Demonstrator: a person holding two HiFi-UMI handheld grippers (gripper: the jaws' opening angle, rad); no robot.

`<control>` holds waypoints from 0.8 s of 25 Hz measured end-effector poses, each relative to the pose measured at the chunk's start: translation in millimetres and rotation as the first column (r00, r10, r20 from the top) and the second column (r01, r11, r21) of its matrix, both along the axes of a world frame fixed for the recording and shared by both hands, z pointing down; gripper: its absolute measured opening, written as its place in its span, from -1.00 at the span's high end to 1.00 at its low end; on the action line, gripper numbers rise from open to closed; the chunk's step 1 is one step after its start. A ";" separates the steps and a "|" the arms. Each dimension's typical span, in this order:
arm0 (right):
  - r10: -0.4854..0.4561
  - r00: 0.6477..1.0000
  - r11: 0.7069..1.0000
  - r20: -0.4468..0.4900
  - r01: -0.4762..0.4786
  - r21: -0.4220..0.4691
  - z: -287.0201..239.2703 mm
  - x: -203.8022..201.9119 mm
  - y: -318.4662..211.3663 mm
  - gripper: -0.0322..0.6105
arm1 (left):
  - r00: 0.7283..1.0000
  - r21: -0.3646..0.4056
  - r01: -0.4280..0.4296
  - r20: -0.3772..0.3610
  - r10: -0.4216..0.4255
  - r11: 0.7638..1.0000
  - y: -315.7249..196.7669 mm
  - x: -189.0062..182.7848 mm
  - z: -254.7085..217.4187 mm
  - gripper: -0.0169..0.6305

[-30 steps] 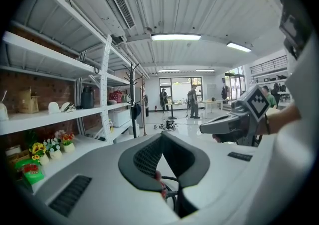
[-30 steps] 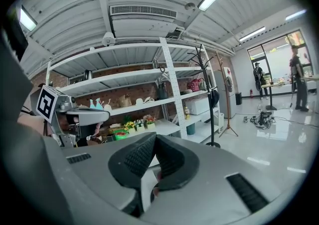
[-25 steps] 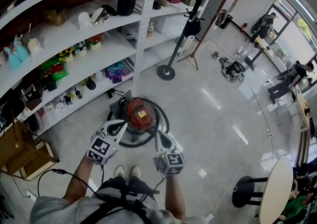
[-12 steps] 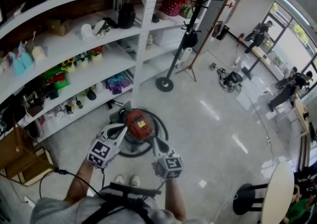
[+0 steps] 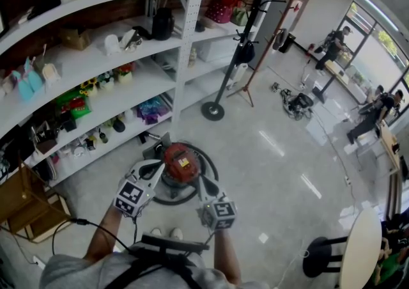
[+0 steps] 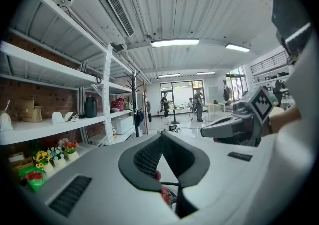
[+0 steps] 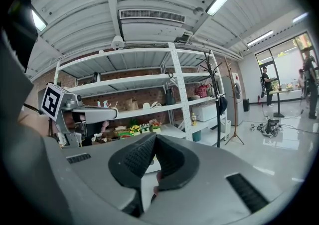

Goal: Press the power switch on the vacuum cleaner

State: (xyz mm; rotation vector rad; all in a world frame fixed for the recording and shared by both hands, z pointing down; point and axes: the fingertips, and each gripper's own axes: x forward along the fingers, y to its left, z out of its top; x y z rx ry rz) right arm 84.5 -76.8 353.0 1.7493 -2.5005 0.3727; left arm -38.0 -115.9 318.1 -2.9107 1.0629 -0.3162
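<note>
The vacuum cleaner (image 5: 180,161) stands on the floor in front of my feet: a round drum with a red top, ringed by a black hose (image 5: 208,160). In the head view my left gripper (image 5: 156,167) hovers at the drum's left side and my right gripper (image 5: 202,182) at its near right edge; whether either touches it cannot be told. The power switch cannot be made out. The left gripper (image 6: 162,137) has its jaws meeting at the tips, with a bit of the red top (image 6: 165,196) showing through the gap behind them. The right gripper (image 7: 154,139) is shut too, on nothing.
White shelves (image 5: 96,93) full of small items run along the left and back. A coat stand's base (image 5: 213,110) stands beyond the vacuum. A wooden crate (image 5: 25,198) is at the left, a black stool (image 5: 318,254) and a round table (image 5: 358,249) at the right. People stand far right.
The view has shifted a little and the vacuum now sits slightly nearer both grippers. The jaws look the same throughout.
</note>
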 end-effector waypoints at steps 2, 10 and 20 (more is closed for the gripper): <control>0.001 1.000 1.000 0.000 -0.001 -0.004 2.6 1.5 -0.2 0.86 | 1.000 -0.004 -0.002 -0.001 0.002 1.000 0.6 1.2 1.9 0.93; 0.007 1.000 1.000 -0.007 -0.007 -0.006 4.2 4.8 -1.7 0.86 | 1.000 -0.009 -0.005 -0.006 0.005 1.000 -1.8 3.1 2.9 0.92; 0.008 1.000 1.000 -0.016 -0.008 -0.012 3.9 5.4 -2.4 0.86 | 1.000 -0.018 -0.007 -0.007 0.006 1.000 -2.5 2.1 7.7 0.93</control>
